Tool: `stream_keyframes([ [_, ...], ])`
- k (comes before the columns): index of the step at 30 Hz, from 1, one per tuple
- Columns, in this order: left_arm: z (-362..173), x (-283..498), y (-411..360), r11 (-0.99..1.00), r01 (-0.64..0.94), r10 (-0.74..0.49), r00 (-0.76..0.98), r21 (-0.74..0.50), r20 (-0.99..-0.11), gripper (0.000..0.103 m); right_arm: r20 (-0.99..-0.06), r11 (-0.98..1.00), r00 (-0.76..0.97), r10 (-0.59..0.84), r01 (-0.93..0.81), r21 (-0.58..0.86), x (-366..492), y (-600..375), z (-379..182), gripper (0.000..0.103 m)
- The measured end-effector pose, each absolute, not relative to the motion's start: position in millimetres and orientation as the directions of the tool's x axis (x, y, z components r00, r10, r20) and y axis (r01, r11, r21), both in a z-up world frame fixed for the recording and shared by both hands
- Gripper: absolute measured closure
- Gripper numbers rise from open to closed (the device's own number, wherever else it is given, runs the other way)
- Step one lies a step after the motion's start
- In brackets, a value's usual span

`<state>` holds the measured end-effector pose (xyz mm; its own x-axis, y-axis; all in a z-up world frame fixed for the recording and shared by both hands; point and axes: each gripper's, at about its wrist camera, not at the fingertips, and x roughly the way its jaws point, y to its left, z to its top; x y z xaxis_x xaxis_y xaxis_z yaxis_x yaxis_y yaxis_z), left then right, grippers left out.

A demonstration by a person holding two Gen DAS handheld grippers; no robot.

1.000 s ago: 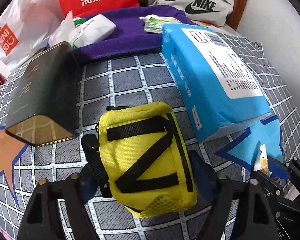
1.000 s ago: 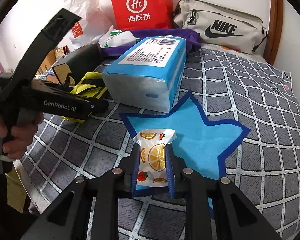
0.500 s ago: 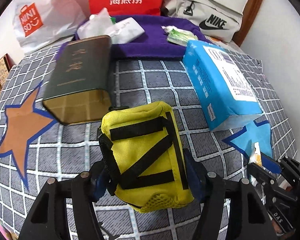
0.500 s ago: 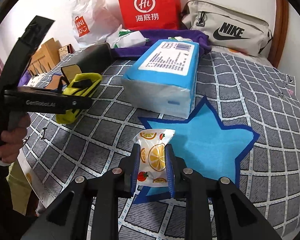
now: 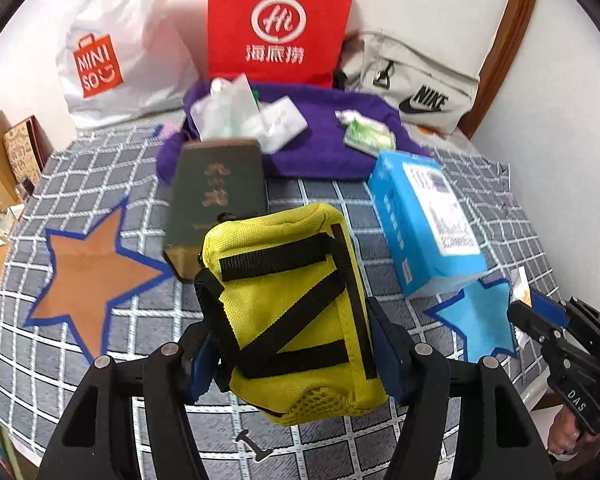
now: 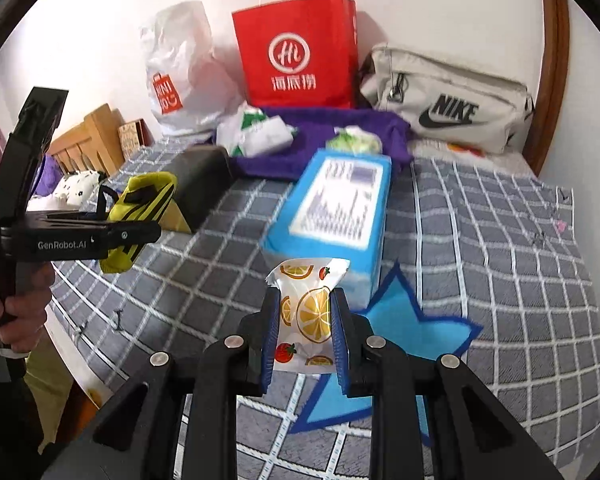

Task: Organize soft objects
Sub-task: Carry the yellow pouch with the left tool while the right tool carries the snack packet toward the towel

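Yellow pouch (image 5: 296, 312) clamped sideways in left claw (image 5: 292, 356), clear of bed (image 5: 112, 364); right claw (image 6: 305, 334) pinches fruit-print packet (image 6: 306, 312) mid-body, both ready for sorting.

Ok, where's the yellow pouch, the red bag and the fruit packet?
yellow pouch (image 5: 296, 304): left wrist view, on its front with the black straps.
red bag (image 5: 278, 24): left wrist view, on its white logo.
fruit packet (image 6: 308, 312): right wrist view, on the big lemon slice.
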<state>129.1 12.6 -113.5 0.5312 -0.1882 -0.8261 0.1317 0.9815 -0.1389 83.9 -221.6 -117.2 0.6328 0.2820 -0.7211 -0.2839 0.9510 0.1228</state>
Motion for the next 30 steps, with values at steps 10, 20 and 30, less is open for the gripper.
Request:
stream_keyframes([
  [10, -79.0, 131.8, 37.1, 0.986, 0.093, -0.166, 0.591, -0.138, -0.79, 0.039, -0.688, 0.951, 0.665, 0.292, -0.282, 0.131, 103.7, -216.6, -82.3, 0.079],
  [20, -56.5, 139.3, 55.4, 0.988, 0.055, -0.146, 0.635, -0.144, -0.759, 0.039, -0.664, 0.956, 0.694, 0.279, -0.27, 0.12, 121.5, -219.0, -57.7, 0.079],
  [30, -32.9, 150.4, 54.0, 0.989, 0.071, -0.144, 0.669, -0.13, -0.729, 0.039, -0.638, 0.958, 0.721, 0.271, -0.265, 0.107, 141.2, -223.3, -37.2, 0.079],
])
